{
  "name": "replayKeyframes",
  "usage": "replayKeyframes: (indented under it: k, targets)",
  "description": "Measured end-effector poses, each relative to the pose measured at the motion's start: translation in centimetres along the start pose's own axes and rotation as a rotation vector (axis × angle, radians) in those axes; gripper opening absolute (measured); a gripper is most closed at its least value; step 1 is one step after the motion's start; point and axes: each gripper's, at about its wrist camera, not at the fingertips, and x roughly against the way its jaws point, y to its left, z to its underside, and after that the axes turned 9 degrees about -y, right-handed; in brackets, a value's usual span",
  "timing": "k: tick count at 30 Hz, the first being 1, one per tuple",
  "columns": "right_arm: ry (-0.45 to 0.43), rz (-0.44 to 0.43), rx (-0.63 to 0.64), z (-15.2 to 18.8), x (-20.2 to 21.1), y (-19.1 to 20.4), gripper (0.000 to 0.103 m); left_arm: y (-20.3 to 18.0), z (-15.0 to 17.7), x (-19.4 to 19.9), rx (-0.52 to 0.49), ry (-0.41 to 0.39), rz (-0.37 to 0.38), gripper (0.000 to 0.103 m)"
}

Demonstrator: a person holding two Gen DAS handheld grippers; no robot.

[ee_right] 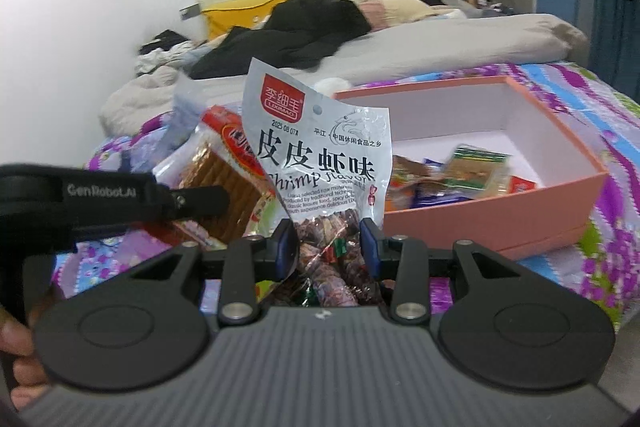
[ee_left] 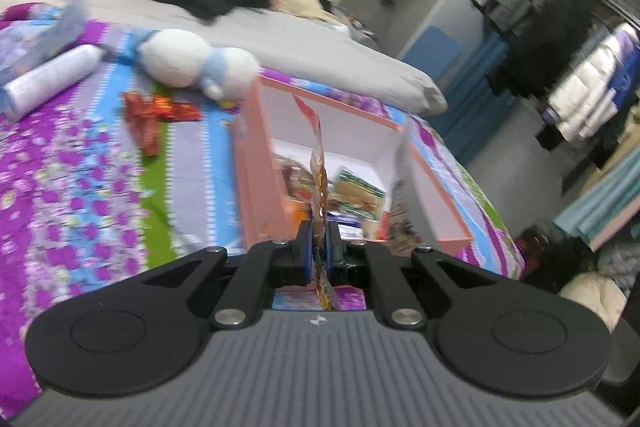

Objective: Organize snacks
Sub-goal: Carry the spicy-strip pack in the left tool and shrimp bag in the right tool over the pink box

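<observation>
**Two snack packets in the jaws, pink box just ahead**

While both grippers carry a packet, the pink box [ee_right: 480,223] sits beyond and to the right of the right jaws, and straight ahead of the left jaws. It is the largest task item: open-topped, stiff-walled card by the look of it, resting on the patterned bedspread [ee_left: 80,167]. It already holds several small packets [ee_right: 456,179] heaped at its near end. Judged rigid enough to take drops without tipping.

Right gripper [ee_right: 328,247]: jaws part-way apart and clamped on the lower half of the shrimp-flavour packet [ee_right: 316,147], which stands upright above the pads. Film looks thin and glossy, so likely slippery. The contents look lumpy and light. A hold across the filled part, as now, should grip better than one on the flat top seal.

Left gripper [ee_left: 319,247]: jaws nearly together, pinching a thin orange packet [ee_left: 318,163] edge-on, which rises ahead of the pads over the box. Flat, floppy, very light by judgement; it will flap when moved quickly.

Loose red wrappers [ee_left: 156,115] lie well left of the left jaws, beside a white plush toy [ee_left: 192,63]. Small, crinkly; best pinched at the middle.
</observation>
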Motion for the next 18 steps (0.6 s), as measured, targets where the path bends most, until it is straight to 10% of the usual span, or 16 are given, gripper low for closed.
replayKeyframes:
  k: [18]
  targets:
    - [-0.027, 0.085, 0.001, -3.7, -6.9, -8.0, 0.040, -2.4, -4.1, -13.1, 0.001, 0.015, 0.052, 0.007]
